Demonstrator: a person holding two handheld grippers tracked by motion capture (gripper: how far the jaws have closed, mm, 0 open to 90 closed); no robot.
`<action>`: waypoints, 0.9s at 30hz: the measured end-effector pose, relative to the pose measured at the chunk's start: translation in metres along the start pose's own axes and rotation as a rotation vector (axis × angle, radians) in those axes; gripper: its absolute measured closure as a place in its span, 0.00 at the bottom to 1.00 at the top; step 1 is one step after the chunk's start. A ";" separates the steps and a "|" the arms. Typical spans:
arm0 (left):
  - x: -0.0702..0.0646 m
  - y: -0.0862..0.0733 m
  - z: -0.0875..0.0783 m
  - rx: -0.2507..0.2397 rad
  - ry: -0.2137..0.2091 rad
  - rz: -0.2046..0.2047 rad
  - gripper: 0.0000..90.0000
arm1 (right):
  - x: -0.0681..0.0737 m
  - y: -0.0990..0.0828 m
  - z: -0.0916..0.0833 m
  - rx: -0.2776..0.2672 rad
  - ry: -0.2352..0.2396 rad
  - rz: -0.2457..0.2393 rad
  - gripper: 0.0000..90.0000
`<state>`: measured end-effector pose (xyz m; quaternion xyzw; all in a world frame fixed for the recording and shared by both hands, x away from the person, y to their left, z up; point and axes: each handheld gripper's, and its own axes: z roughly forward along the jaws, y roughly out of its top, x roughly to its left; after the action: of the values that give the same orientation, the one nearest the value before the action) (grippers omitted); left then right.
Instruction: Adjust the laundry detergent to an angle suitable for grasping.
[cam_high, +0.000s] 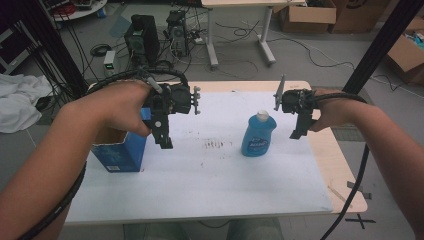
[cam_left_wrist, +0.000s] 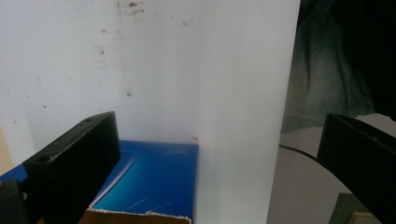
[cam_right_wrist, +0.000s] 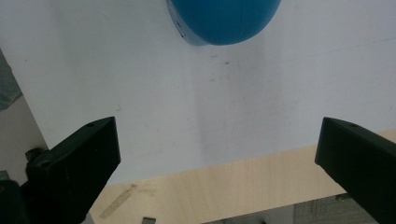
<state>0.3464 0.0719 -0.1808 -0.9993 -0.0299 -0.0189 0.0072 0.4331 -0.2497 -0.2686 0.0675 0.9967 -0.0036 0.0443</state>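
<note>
Progress, as we judge it, stands at the very start: nothing is held, and both things rest untouched on the white sheet of the table (cam_high: 200, 185). Working from the left, we find an open blue box (cam_high: 120, 152) standing upright near the table's left edge, its torn top rim facing up and its long axis vertical; in the left gripper view its open top lies below and between the jaws. The left tool (cam_high: 162, 135) hangs just above and to the right of that box, jaws spread wide and pointing down, gripping nothing. Toward the middle right stands a blue bottle (cam_high: 258, 134), upright on its base, white cap uppermost, long axis vertical, well apart from the box. Its printed label faces the person's side of the table. The right tool (cam_high: 299, 127) hovers near the bottle's right side, not touching it, jaws likewise spread wide and empty; in the right gripper view the bottle's rounded blue body sits at the top edge, beyond the jaws. We judge that the approach, the grasp and any transfer of either thing all remain to be done.
</note>
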 end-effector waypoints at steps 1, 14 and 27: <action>0.000 0.000 0.000 0.006 0.001 0.003 0.00 | 0.001 0.000 0.000 -0.003 0.000 0.000 0.00; -0.001 -0.002 0.000 -0.019 0.009 -0.007 0.00 | -0.003 -0.001 -0.002 -0.002 -0.004 0.001 0.00; -0.005 -0.006 -0.006 -0.002 0.015 -0.024 0.00 | -0.004 -0.007 -0.014 -0.028 -0.024 0.005 0.00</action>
<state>0.3407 0.0771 -0.1753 -0.9987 -0.0419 -0.0268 0.0063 0.4348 -0.2568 -0.2540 0.0693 0.9959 0.0095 0.0571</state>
